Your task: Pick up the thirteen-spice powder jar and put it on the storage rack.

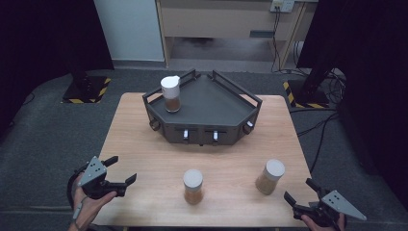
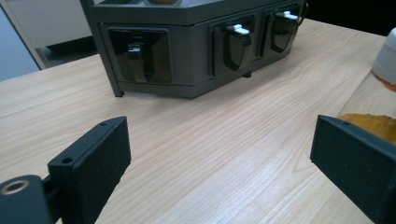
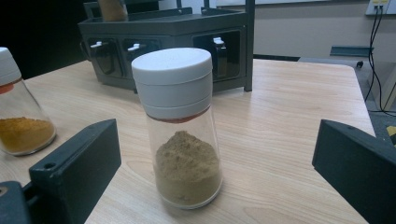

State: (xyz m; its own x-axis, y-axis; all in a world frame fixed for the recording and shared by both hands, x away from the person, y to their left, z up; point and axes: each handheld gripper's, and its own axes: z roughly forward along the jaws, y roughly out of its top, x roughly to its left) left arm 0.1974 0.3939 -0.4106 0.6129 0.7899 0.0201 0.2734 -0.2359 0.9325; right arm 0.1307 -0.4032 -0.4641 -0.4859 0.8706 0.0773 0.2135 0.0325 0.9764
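High view: a wooden table (image 1: 144,144) carries a dark grey rack (image 1: 204,108) at its far middle, with one white-capped spice jar (image 1: 171,94) standing upright in the rack's left corner. Two more jars stand upright on the bare wood nearer the person: a middle jar (image 1: 193,186) holding orange-brown powder and a right jar (image 1: 270,176) holding duller brown powder, well apart from each other. The left gripper (image 1: 122,172), held in a hand (image 1: 89,204) at the near left edge, has its jaws spread with nothing between them; it lies near the middle jar but apart from it. The right gripper (image 1: 298,191) sits at the near right corner, jaws likewise spread and released, pointing toward the right jar without touching it.

Left gripper view: the two black jaws stand wide at the lower corners over bare wood. The rack's front face (image 2: 187,51) appears close, with three dark recessed pockets and white clips in two of them, detail that the high view renders only as small pale marks. The middle jar (image 2: 373,122) is cut off at the right edge, just behind the right-hand jaw.

Right gripper view: the right jar (image 3: 182,126) stands centred between the open jaws, untouched by either. Its ribbed white cap, a red ring beneath it and the heap of powder at the bottom are legible here. The middle jar (image 3: 21,112) shows at the left edge and the rack (image 3: 168,44) behind.
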